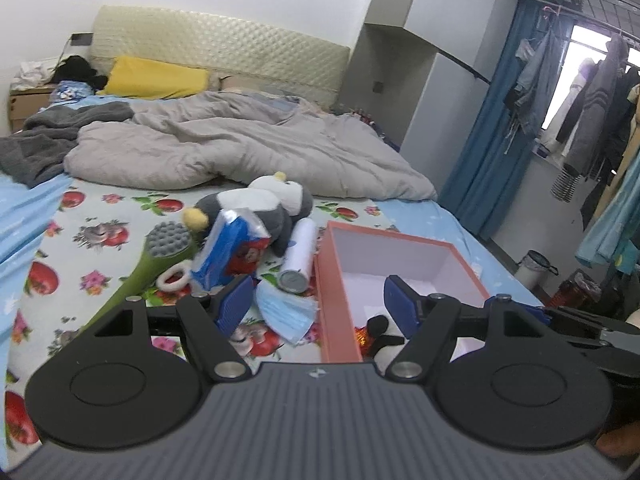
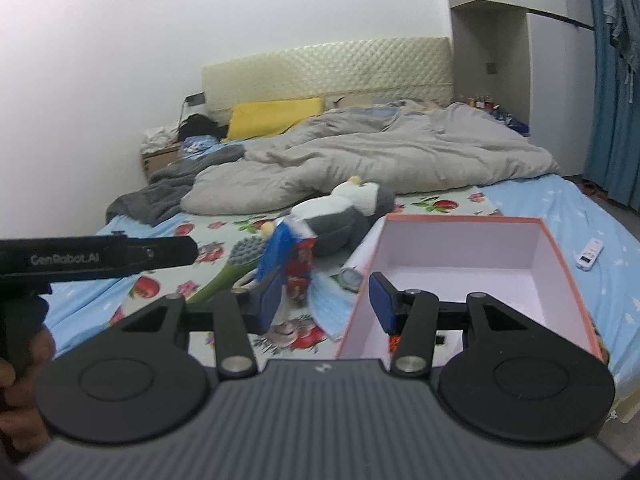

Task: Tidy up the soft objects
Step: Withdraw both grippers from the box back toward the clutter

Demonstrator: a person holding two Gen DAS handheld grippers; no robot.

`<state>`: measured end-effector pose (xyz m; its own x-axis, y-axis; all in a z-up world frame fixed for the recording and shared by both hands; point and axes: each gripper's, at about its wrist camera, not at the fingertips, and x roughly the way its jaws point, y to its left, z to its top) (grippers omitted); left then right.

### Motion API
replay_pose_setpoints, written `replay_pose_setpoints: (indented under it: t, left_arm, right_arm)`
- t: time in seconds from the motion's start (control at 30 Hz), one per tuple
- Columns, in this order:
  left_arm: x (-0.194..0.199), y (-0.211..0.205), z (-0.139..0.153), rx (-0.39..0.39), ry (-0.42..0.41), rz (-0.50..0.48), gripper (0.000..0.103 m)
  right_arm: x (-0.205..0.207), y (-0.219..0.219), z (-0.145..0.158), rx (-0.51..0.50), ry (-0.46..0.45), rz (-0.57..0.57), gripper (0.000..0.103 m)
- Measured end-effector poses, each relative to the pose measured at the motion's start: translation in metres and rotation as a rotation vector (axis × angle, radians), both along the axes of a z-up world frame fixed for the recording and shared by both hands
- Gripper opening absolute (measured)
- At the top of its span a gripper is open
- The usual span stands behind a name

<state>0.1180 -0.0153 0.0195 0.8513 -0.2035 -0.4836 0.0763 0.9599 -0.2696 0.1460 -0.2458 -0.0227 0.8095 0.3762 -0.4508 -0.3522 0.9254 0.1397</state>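
A salmon box [image 1: 396,246] with a white inside stands open on the flowered sheet. A black-and-white plush [image 1: 384,332] lies in its near corner. Left of the box sit a grey-and-white plush penguin [image 1: 264,200], a blue tissue pack [image 1: 232,248], a blue face mask [image 1: 284,312], a white roll [image 1: 298,258], a white hair ring [image 1: 176,278] and a green brush [image 1: 168,240]. My left gripper [image 1: 318,304] hovers open over the box's left wall, holding nothing. My right gripper [image 2: 324,302] is open and empty above the mask [image 2: 328,308], beside the box [image 2: 460,244] and the penguin [image 2: 344,216].
A rumpled grey duvet [image 1: 240,144] and a yellow pillow [image 1: 156,78] fill the far half of the bed. A white remote [image 2: 590,254] lies on the blue sheet right of the box. A blue curtain [image 1: 492,140], hanging clothes and a bin [image 1: 534,268] stand right of the bed.
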Motion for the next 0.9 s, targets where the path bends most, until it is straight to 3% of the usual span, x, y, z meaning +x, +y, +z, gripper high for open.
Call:
replay_pose_setpoints:
  t: [0.6, 0.9]
  left_arm:
    - [-0.063, 0.027, -0.033, -0.004, 0.082, 0.069, 0.077]
    - [-0.064, 0.046, -0.069, -0.041, 0.158, 0.113, 0.077]
  right_arm:
    - [-0.043, 0.046, -0.035, -0.068, 0.101, 0.094, 0.051]
    - [-0.035, 0.062, -0.059, -0.115, 0.129, 0.102, 0.051]
